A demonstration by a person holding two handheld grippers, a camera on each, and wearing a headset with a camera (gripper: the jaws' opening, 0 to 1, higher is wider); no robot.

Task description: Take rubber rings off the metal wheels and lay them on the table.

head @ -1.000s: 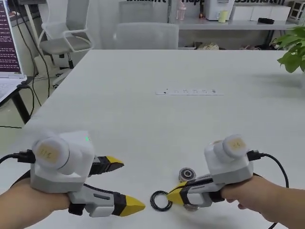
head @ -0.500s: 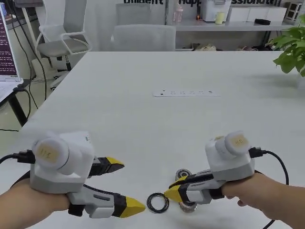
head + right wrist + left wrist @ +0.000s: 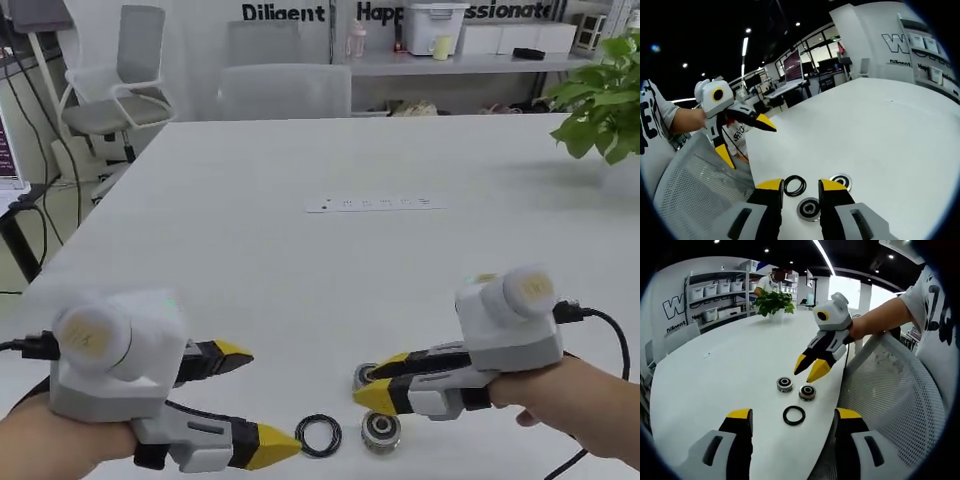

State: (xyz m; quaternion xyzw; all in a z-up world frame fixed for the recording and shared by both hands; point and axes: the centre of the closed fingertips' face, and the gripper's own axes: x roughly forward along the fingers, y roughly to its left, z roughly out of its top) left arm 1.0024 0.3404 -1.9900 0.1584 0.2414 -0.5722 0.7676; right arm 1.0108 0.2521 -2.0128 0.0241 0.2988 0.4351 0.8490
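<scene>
A black rubber ring (image 3: 320, 436) lies flat and free on the white table (image 3: 300, 270), near its front edge. One metal wheel (image 3: 381, 430) stands just right of it. A second wheel (image 3: 366, 376) is half hidden behind the jaws of my right gripper (image 3: 362, 386), which hovers above both wheels, slightly open and holding nothing. My left gripper (image 3: 265, 400) is wide open to the left of the ring, also holding nothing. In the right gripper view the ring (image 3: 795, 185) and both wheels (image 3: 809, 208) (image 3: 841, 181) sit just beyond the jaw tips.
A white power strip (image 3: 372, 204) lies at mid-table. A potted plant (image 3: 595, 95) stands at the far right, and chairs (image 3: 285, 90) line the far side. A mesh chair back (image 3: 890, 390) is close against the table's near edge.
My right gripper has lifted and drawn back to the right, off the ring, uncovering the near wheel. The ring stays on the table. My left gripper has hardly moved.
</scene>
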